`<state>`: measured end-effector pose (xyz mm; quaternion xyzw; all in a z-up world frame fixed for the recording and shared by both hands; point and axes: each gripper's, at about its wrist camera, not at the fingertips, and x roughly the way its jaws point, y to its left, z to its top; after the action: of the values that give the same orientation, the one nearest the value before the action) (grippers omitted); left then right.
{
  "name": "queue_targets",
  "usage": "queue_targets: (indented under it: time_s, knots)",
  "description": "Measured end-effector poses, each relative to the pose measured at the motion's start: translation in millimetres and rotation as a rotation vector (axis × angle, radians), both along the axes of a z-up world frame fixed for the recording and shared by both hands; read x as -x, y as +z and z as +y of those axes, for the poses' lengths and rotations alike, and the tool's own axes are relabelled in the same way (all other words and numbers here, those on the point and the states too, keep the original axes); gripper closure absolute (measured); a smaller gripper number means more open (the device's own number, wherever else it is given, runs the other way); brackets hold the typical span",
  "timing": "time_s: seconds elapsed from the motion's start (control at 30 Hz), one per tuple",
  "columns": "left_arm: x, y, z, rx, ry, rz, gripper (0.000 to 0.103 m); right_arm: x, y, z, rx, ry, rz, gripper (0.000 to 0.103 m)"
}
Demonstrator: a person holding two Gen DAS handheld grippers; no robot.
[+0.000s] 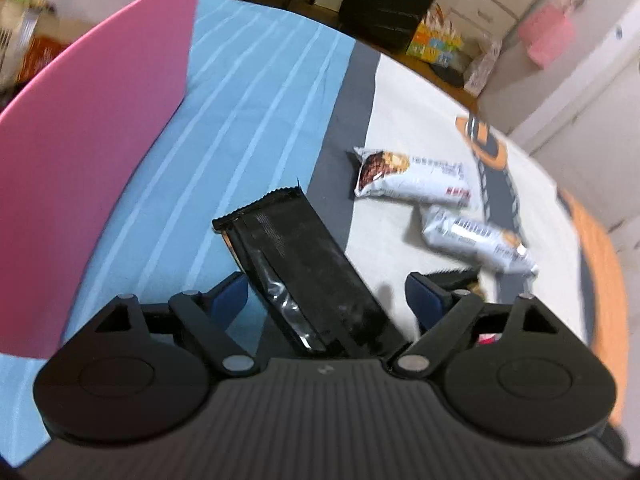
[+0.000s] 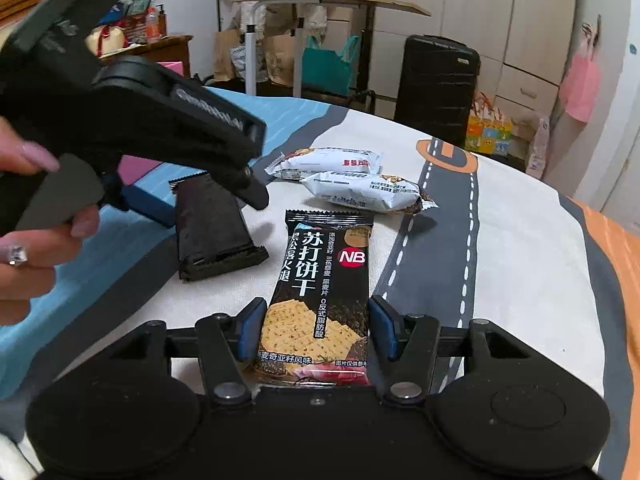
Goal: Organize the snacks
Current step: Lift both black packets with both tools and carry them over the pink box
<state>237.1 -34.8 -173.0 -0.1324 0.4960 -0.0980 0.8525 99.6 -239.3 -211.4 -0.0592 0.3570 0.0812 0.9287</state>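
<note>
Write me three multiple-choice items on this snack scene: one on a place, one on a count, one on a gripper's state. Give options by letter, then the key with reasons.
1. Where is the pink bin in the left wrist view?
A. left of the black packet
B. right of it
C. on the white packets

2. How many white snack packets lie on the table?
A. one
B. two
C. four

3. How does the right gripper stand?
A. fingers wide of the cracker packet
B. fingers either side of it
C. empty in the air

Key: 1 A, the bin stands left of the black packet. 2 B, one white packet and a second white packet. 3 B, blue fingers flank the cracker packet.
</note>
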Motion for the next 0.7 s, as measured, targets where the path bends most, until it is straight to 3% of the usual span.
queue_targets:
  time_s: [0.07, 0.2, 0.37, 0.4, 0.47, 0.53, 0.6, 0.67, 0.7]
  knots:
    - [3, 1, -8, -0.088, -0.054, -0.011, 0.030, 0, 0, -1, 0.002, 0.008, 0.002, 0.042]
    - [14, 9, -10, -0.204, -0.158, -0.023, 0.034, -2, 2, 1, 0.022, 0.013, 0.011, 0.043]
    - [14, 7, 5, -0.143, -0.151, -0.014, 0.031, -1, 1, 4, 0.028, -0.013, 0.004, 0.046]
    - [13, 7, 5, -0.152, -0.150, -0.014, 0.029, -2, 1, 4, 0.028, -0.015, 0.005, 0.046]
    - [12, 4, 1, -0.190, -0.135, -0.016, 0.014, -2, 1, 2, 0.015, -0.022, 0.007, 0.044]
    - [10, -4, -2, -0.212, -0.142, -0.022, 0.013, -3, 0, 3, 0.018, -0.019, 0.008, 0.044]
    - [11, -7, -5, -0.226, -0.125, -0.042, 0.013, -4, -1, 3, 0.025, -0.013, 0.006, 0.044]
    - [13, -5, -7, -0.239, -0.109, -0.057, 0.030, -6, -2, 3, 0.021, -0.013, 0.004, 0.044]
    - [14, -3, -7, -0.241, -0.104, -0.066, 0.030, -6, -2, 3, 0.021, -0.008, 0.005, 0.045]
